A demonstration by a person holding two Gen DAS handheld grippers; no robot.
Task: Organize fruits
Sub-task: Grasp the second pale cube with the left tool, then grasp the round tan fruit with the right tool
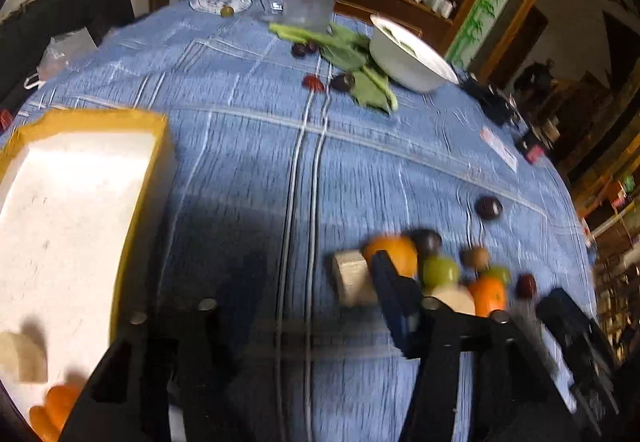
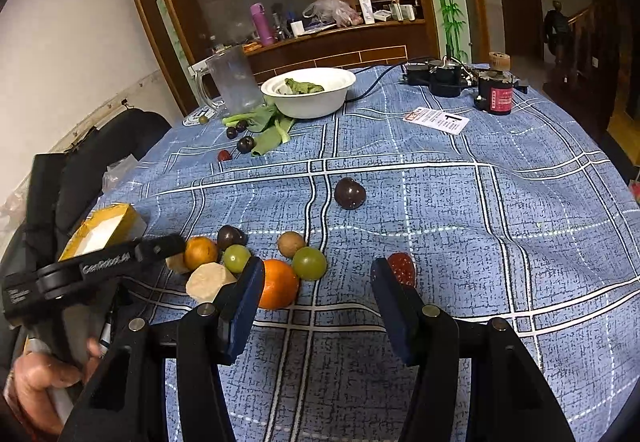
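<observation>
A cluster of fruit lies on the blue checked tablecloth: an orange [image 2: 277,284], a green grape [image 2: 309,262], a second green grape [image 2: 236,258], a brownish-orange fruit [image 2: 201,252], a dark plum [image 2: 349,193] and a red strawberry [image 2: 401,268]. A yellow-rimmed white box [image 1: 80,202] holds orange fruit [image 1: 56,408] and a pale chunk. My right gripper [image 2: 316,282] is open and empty just in front of the cluster. My left gripper [image 2: 160,248] reaches the cluster from the left. The blurred left wrist view shows only one dark finger [image 1: 394,294], so its state is unclear.
A white bowl [image 2: 310,92] with greens, a glass jug [image 2: 234,80], loose leaves and small dark fruits [image 2: 245,143] lie at the far side. Black devices and a red-labelled can [image 2: 495,92] stand at the back right, beside a paper card [image 2: 436,119].
</observation>
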